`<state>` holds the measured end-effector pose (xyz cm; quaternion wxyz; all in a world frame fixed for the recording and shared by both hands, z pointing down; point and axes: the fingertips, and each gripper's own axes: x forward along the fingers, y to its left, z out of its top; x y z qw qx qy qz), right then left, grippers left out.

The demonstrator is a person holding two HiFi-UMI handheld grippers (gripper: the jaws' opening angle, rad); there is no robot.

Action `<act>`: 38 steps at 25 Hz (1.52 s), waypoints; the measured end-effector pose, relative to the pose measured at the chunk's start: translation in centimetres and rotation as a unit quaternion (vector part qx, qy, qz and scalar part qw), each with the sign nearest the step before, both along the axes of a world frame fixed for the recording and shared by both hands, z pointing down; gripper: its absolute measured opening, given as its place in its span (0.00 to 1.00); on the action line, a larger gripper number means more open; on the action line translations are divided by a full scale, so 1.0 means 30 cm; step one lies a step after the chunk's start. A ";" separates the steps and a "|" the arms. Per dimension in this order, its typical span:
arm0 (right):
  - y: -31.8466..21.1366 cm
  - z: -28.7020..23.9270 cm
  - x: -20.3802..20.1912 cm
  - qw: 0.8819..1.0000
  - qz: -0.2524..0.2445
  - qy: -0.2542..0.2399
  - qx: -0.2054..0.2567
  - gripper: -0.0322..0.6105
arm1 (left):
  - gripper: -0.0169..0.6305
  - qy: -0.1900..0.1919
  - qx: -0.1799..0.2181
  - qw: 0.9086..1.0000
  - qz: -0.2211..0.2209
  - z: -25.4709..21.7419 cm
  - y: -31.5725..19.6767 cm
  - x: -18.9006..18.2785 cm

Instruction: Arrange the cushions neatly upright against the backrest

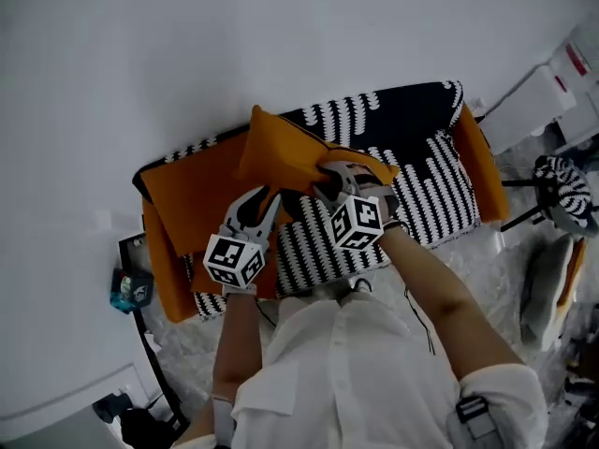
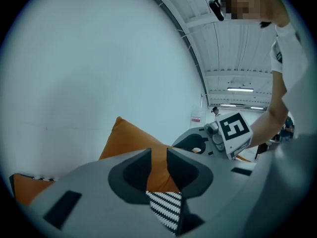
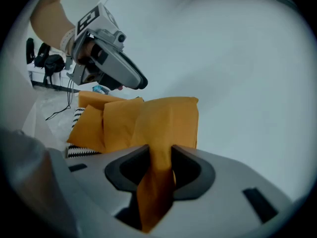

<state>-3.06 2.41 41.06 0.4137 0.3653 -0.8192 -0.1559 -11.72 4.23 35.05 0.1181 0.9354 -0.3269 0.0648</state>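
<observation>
An orange cushion is lifted over the striped sofa, close to its dark backrest. Both grippers hold its lower edge. My left gripper is shut on the cushion's left part; in the left gripper view orange cloth and a bit of striped cloth fill the gap between the jaws. My right gripper pinches a fold of the same cushion between its jaws. A second orange cushion lies flat on the seat's left end.
Orange armrests close both ends of the sofa. A white wall rises right behind it. A stool with a striped cover stands at the right, and a small stand with a blue thing at the left. Cables run over the floor.
</observation>
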 end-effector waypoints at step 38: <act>-0.027 0.242 1.185 0.974 -0.104 0.203 -0.001 0.28 | 0.18 -0.006 -0.063 0.994 0.084 0.187 -0.188 1.021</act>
